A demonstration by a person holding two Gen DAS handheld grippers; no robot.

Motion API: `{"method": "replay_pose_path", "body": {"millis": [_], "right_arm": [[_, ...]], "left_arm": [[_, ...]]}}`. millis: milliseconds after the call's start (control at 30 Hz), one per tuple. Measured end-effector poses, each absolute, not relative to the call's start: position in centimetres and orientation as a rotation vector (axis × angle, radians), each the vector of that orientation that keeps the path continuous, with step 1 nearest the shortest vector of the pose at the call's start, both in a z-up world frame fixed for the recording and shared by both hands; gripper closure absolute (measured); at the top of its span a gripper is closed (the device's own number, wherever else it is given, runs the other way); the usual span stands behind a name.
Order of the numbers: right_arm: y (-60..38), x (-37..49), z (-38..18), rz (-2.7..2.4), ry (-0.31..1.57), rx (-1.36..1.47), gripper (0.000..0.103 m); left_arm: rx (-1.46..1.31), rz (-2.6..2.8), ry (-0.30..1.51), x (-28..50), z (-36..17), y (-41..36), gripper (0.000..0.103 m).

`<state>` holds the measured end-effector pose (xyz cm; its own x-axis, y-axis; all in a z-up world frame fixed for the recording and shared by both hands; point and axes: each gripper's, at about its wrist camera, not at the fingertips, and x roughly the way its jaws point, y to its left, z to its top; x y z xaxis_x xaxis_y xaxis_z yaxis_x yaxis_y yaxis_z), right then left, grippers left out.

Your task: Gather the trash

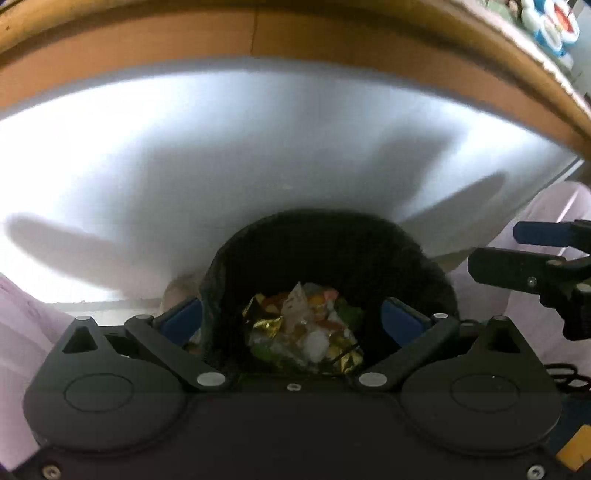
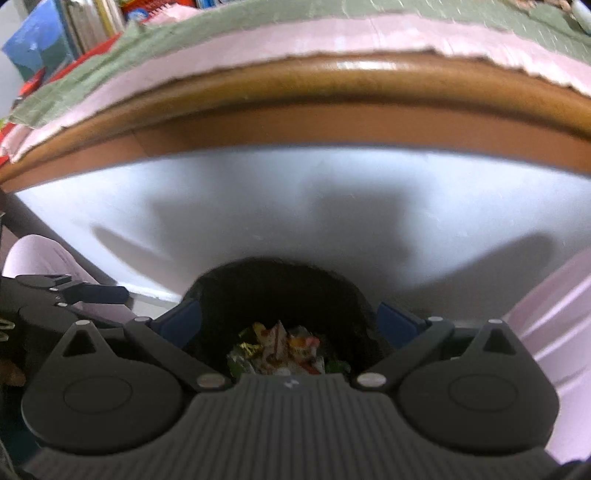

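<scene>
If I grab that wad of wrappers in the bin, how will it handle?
The wrappers look like crumpled foil and thin plastic, so probably very light and crushable. Foil is likely slippery. The wad seems loose in the bin, so pieces may fall away.

Brown wooden counter edge (image 2: 295,88) curves across top, rounded lip catching light. White panel (image 1: 258,147) below, brightly lit, crossed by soft grey shadows. Pink and green cloth (image 2: 258,26) covers counter top; books (image 2: 85,22) stacked at far left corner.
</scene>
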<state>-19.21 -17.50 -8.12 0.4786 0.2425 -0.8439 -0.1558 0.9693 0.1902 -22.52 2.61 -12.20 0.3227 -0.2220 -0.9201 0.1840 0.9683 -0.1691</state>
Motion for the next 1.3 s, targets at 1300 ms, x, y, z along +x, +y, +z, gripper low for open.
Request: {"method": "replay_pose_path", "body": {"millis": [1300], "right_arm": [[-16.9,-19.7,-14.6,0.126,1.473,0.028,0.0]], "left_arm": [[0.0,-0.229,1.446,-23.4,-17.0,2.3,0.0]]}}
